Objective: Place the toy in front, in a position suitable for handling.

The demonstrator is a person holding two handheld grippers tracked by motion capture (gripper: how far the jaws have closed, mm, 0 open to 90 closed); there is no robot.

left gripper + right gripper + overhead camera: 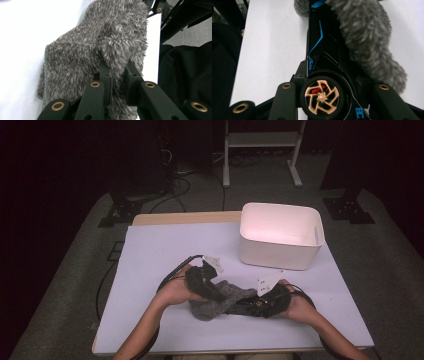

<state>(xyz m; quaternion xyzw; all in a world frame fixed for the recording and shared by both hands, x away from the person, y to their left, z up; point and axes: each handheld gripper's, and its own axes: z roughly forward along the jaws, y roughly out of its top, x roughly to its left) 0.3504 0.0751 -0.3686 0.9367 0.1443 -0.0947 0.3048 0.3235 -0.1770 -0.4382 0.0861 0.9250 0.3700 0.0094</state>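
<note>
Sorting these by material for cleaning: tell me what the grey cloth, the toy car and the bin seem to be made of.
Grey cloth: fluffy pile fabric, probably fleece or chenille; long loose fibres stand up all over.
Toy car: likely glossy black hard plastic or painted metal, with blue lines, a copper-coloured wheel hub and a dark tyre.
Bin: probably smooth white plastic; thin walls, rounded corners, soft sheen.

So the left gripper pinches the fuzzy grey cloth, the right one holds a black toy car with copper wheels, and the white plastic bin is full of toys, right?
Not quite: the white plastic bin looks empty in the high view. The left gripper does pinch the fuzzy grey cloth, and the right gripper holds the black toy car with copper wheels.
</note>
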